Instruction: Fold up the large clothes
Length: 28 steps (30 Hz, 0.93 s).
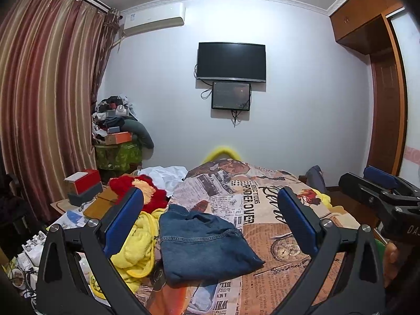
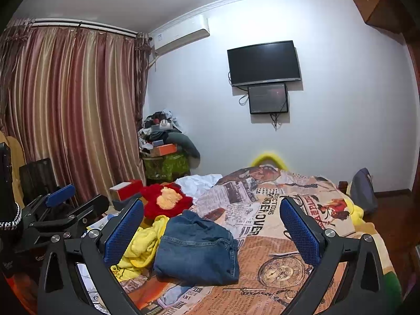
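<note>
A folded pair of blue jeans (image 1: 202,244) lies on the newspaper-print bedspread (image 1: 275,210), also in the right wrist view (image 2: 197,249). A yellow garment (image 1: 139,246) lies crumpled to its left, also in the right wrist view (image 2: 141,246). My left gripper (image 1: 210,225) is open and empty, held above the jeans. My right gripper (image 2: 212,231) is open and empty, also above the jeans. The right gripper shows at the right edge of the left wrist view (image 1: 378,191); the left gripper shows at the left in the right wrist view (image 2: 65,204).
A red fluffy item (image 2: 165,200) and white cloth (image 2: 199,182) lie at the bed's far left. A red box (image 1: 84,181) stands on a low table left of the bed. Curtains (image 1: 47,92), a clutter pile (image 1: 118,131), wall TV (image 1: 231,61), wardrobe (image 1: 386,78).
</note>
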Tool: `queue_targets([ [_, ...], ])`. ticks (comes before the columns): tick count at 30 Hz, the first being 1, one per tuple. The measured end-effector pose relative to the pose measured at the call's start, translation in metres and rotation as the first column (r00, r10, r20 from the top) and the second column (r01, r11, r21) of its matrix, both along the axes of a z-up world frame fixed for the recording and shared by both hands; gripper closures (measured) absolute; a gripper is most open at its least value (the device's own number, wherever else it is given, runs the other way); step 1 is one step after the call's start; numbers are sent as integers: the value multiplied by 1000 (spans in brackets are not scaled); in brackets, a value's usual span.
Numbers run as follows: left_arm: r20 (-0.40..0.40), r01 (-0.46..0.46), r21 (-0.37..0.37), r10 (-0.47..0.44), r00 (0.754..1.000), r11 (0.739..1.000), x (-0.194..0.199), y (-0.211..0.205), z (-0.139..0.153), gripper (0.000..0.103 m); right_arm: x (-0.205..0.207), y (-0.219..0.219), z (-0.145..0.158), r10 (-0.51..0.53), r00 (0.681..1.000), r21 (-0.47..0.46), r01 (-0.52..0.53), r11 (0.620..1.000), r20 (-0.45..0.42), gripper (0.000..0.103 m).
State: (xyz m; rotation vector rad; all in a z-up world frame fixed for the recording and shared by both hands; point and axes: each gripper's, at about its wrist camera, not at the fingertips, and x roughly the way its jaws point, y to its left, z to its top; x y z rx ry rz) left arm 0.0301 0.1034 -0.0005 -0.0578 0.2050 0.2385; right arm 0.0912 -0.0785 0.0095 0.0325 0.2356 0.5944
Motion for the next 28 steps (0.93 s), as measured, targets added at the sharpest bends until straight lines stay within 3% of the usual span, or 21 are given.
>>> queue_targets([
  [28,-11,41,-5,-41,999,999,2,6,0,0,2,12,-4,-27,999,-3,27,1000,-21,0],
])
